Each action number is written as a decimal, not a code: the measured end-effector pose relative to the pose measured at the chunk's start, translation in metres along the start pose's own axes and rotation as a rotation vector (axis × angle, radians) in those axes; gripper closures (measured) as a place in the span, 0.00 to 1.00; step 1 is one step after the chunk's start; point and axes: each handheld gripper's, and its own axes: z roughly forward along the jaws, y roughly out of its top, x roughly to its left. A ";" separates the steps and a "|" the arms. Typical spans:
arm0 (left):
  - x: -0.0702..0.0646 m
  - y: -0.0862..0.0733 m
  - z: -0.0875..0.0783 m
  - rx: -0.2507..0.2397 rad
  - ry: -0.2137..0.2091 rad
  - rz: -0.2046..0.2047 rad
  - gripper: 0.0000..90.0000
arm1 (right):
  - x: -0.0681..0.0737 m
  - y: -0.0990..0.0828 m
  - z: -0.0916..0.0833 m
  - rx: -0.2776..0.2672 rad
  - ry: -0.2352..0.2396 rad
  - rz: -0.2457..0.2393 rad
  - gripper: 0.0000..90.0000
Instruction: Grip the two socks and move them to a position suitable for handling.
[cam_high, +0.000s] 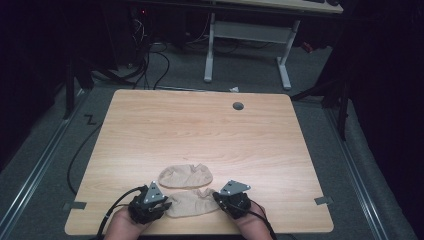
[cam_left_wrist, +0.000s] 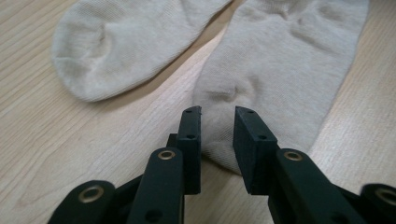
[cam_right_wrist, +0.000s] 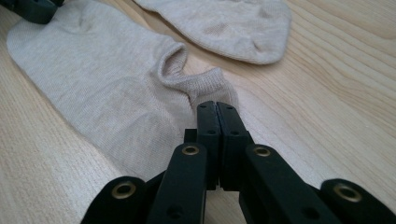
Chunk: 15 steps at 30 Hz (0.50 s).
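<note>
Beige near sock (cam_high: 189, 204) lies on the wooden table (cam_high: 200, 130), far sock (cam_high: 186, 175) at its 12 o'clock. Left gripper (cam_left_wrist: 217, 122) sits narrowly open over the toe. Right gripper (cam_right_wrist: 217, 112) is clamped tight at the cuff, can't tell if it's pinching fabric.

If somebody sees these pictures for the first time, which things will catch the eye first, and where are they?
Two beige socks lie side by side near the front edge of the wooden table: the far sock and the near sock. The left gripper has its jaws open over the near sock's toe end. The right gripper has its jaws closed at that sock's cuff end; whether cloth is pinched is unclear.
</note>
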 end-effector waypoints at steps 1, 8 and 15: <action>0.001 0.000 0.000 0.002 0.003 -0.004 0.80 | 0.001 0.000 0.000 0.002 -0.001 -0.001 0.99; 0.000 0.000 0.000 0.003 0.014 -0.001 0.80 | 0.000 0.001 0.001 -0.002 0.006 0.001 0.98; 0.000 0.002 -0.004 -0.045 0.016 -0.017 0.79 | -0.002 0.002 -0.005 -0.034 -0.006 0.011 0.95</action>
